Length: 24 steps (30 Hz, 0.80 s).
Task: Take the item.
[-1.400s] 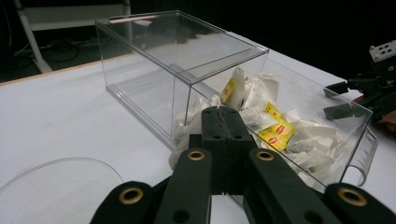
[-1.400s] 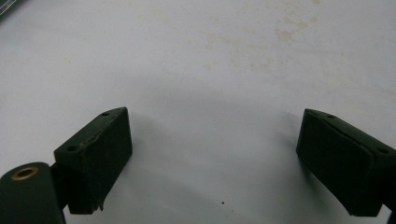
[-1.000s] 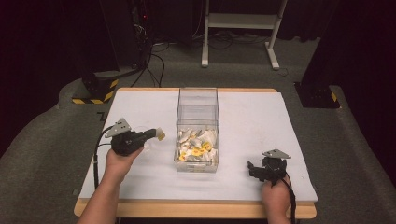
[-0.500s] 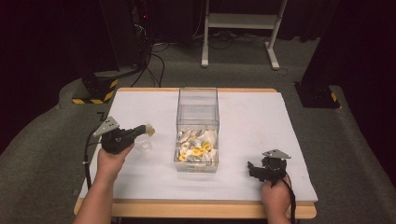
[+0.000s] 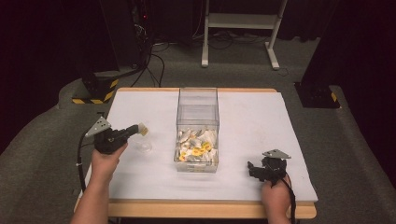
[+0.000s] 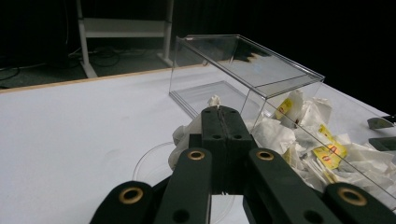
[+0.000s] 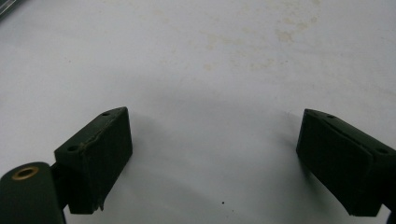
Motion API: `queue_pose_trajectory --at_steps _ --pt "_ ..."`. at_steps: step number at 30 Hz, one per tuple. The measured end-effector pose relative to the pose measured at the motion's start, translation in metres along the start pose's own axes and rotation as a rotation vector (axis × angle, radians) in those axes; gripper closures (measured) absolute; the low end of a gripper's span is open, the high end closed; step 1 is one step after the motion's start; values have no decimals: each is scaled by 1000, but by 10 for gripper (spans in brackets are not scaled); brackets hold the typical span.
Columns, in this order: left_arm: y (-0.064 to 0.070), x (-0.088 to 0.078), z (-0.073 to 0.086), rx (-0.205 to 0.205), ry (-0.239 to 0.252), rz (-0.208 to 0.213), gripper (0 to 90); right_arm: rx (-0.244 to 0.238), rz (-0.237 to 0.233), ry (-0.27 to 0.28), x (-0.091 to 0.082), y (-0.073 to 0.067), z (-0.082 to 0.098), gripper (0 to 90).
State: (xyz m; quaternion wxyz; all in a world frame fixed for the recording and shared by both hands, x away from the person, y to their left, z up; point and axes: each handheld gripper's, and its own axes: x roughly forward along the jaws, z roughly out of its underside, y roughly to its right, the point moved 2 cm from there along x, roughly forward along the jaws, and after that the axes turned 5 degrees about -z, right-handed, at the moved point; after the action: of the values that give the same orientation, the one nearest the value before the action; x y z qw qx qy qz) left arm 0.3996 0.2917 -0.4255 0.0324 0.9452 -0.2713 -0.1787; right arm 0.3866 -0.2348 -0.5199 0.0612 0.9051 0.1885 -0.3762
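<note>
Left gripper view first: the left gripper [image 6: 219, 112] has its jaws pressed together on 1 tea bag [image 6: 187, 137], whose white paper bulges out at the side of them and peeks above the tips. Under it, on the counter [image 6: 70, 121], lies a small clear dish [image 6: 149, 165], just short of the clear box [image 6: 243, 70]. That box is open at the top and its near end is heaped with more tea bags [image 6: 308, 135], white sachets with yellow tags.

From the high view, the held tea bag [image 5: 141, 129] hangs over the dish [image 5: 141, 145], which sits beside the box [image 5: 198, 126] on its left. The right gripper [image 5: 254, 169] rests on the counter [image 5: 261, 112] to the right of the box's near end; the right gripper view has its 2 jaws standing wide apart over bare white surface, with nothing between them.

I judge the step in hand to be carrying 1 bag from the box to the dish. The next move calls for lowering the bag squarely into the dish and then parting the jaws, so the light paper drops free rather than clinging to a pad.
</note>
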Motion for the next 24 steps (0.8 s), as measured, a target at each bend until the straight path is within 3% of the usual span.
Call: queue_pose_trajectory --at_steps 10,19,24 --pt "-3 2 8 -21 -19 -10 900 0 0 0 0 0 0 103" --pt "-3 4 11 -16 -34 -19 892 0 0 1 0 0 0 103" --pt "-4 3 12 -20 -23 -26 753 0 0 0 0 0 0 104"
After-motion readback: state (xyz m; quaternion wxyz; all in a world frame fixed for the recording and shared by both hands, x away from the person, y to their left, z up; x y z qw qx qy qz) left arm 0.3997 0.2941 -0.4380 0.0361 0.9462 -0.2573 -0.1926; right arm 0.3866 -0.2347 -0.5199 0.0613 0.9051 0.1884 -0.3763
